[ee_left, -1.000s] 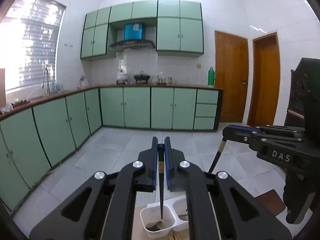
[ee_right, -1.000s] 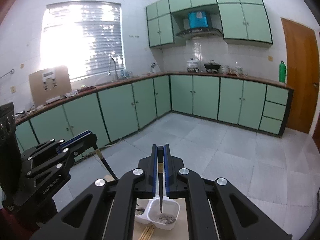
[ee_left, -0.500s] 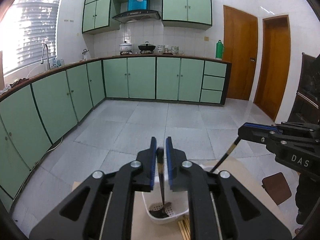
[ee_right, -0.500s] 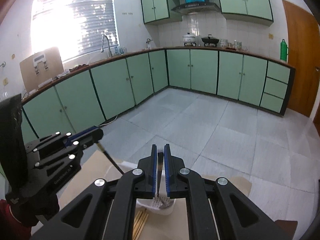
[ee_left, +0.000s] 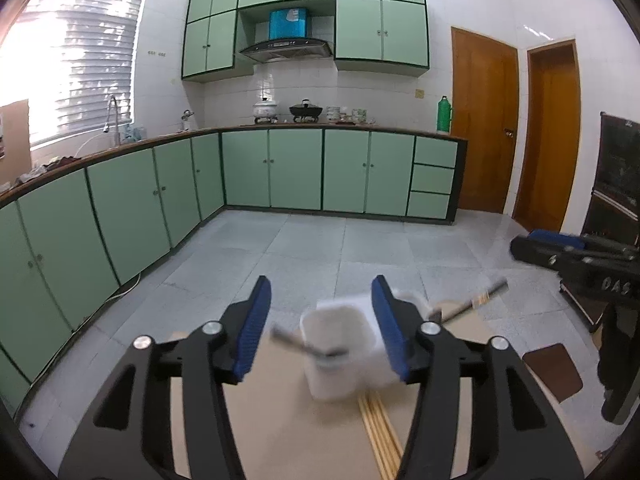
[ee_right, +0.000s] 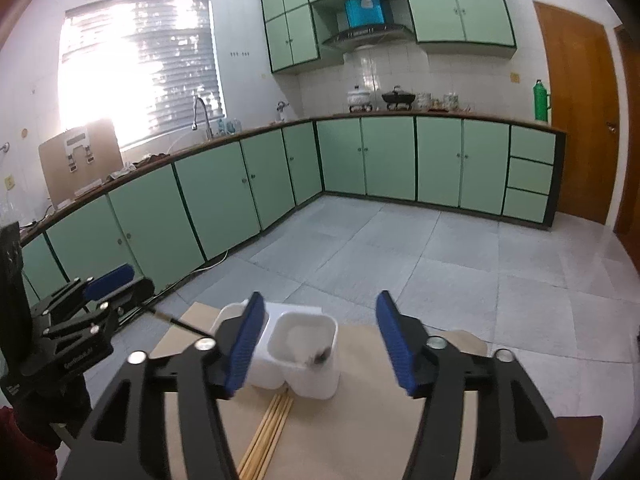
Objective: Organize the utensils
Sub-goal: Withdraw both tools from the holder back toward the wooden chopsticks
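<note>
A white two-compartment utensil holder (ee_left: pixel 340 344) (ee_right: pixel 304 352) stands on a tan table (ee_left: pixel 288 432) (ee_right: pixel 352 432). My left gripper (ee_left: pixel 320 332) is open, its jaws wide above the holder. A dark-handled utensil (ee_left: pixel 300 346) leans out of the left compartment. My right gripper (ee_right: pixel 318 340) is open over the right compartment, where a dark utensil end (ee_right: pixel 320 357) shows. A second dark-handled utensil (ee_left: pixel 472 304) leans out to the right in the left wrist view. Wooden chopsticks (ee_left: pixel 380 436) (ee_right: pixel 268 436) lie on the table in front of the holder.
The table stands in a kitchen with green cabinets (ee_left: pixel 296 172) and a grey tiled floor (ee_right: pixel 400 248). A brown pad (ee_left: pixel 552 368) lies at the table's right. The other gripper's body shows at each view's side (ee_left: pixel 592 264) (ee_right: pixel 68 332).
Both grippers were shut on upright dark-handled utensils above the holder. Both have opened wide and the utensils have dropped into the holder's compartments, leaning outward.
</note>
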{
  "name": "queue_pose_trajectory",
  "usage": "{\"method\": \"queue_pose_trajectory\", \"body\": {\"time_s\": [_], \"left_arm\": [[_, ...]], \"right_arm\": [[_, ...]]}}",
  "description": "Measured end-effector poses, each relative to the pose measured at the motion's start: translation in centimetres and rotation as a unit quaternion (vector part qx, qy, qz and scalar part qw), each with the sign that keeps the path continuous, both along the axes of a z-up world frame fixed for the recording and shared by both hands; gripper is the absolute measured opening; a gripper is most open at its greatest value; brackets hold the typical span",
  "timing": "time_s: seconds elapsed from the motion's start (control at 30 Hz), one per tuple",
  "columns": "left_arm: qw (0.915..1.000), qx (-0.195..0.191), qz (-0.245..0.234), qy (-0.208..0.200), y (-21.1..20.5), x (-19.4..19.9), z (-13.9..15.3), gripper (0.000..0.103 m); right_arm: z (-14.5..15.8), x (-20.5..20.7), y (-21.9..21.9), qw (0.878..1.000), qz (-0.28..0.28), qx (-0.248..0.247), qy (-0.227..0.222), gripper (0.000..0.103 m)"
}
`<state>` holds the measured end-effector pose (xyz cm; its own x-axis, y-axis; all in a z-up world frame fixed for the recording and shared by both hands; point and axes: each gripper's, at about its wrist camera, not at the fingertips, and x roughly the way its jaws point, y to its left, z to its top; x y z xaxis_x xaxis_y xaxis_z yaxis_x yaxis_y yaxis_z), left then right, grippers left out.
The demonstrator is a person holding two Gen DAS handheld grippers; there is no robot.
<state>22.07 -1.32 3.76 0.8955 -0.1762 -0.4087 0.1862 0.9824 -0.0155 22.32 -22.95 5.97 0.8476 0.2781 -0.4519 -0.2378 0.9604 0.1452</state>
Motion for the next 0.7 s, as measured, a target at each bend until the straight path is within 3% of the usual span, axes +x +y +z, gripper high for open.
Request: {"method": "queue_pose_trajectory", "body": {"time_s": [0.13,0.33,0.7], "left_arm": [[0.9998,-0.003,0.004,0.021,0.5,-3.0,-2.4,0.062],[0.9977,-0.009,0.014,0.065,1.7,-6.8,-7.1,0.081],[0.9892,0.006,0.033,0.143,2.6,-10.4,-14.1,0.088]], "right_arm": [[-1.9,-3.1,0.0,1.0,-0.012,0.002,-0.002,0.075],[-6.2,-7.4,0.6,0.999,-0.034,-0.002,0.006,0.097],[-13.6,-11.7,2.1,0.996,-0.045,-0.013,0.079,0.097]]}}
